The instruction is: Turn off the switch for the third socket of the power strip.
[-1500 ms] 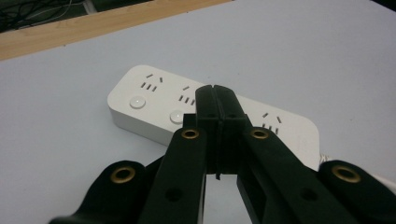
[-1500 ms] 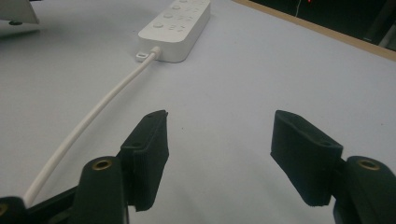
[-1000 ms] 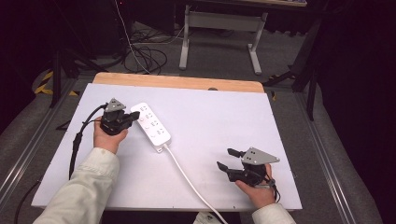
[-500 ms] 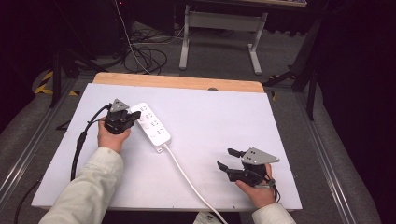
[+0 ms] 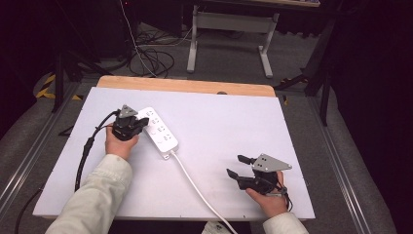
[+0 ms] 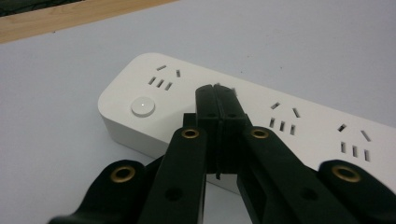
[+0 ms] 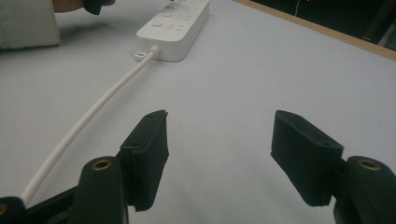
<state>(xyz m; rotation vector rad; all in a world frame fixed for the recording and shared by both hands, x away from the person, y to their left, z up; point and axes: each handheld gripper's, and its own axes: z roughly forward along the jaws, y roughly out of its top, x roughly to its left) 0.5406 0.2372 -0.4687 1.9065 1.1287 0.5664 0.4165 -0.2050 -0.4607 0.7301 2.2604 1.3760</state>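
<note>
Lab/studio: white table [image 5: 234,122], black drapes, floor cables [image 5: 151,53], metal stand [image 5: 229,29].

One white power strip [image 5: 158,134] lay on the table [image 5: 234,122], with one white cord [image 5: 195,187] running from its near end towards the front edge. In the left gripper view, one round button [image 6: 143,106] sat near the strip's end, and three groups of socket slots were visible beside it. Two grippers were present: the left gripper [image 5: 141,122], its two jaws pressed together, and the right gripper [image 5: 234,165], its two jaws standing apart. Two hands held them, one each, and two pale sleeves came in from the bottom edge. One grey three-cornered plate topped each gripper, two in all.
</note>
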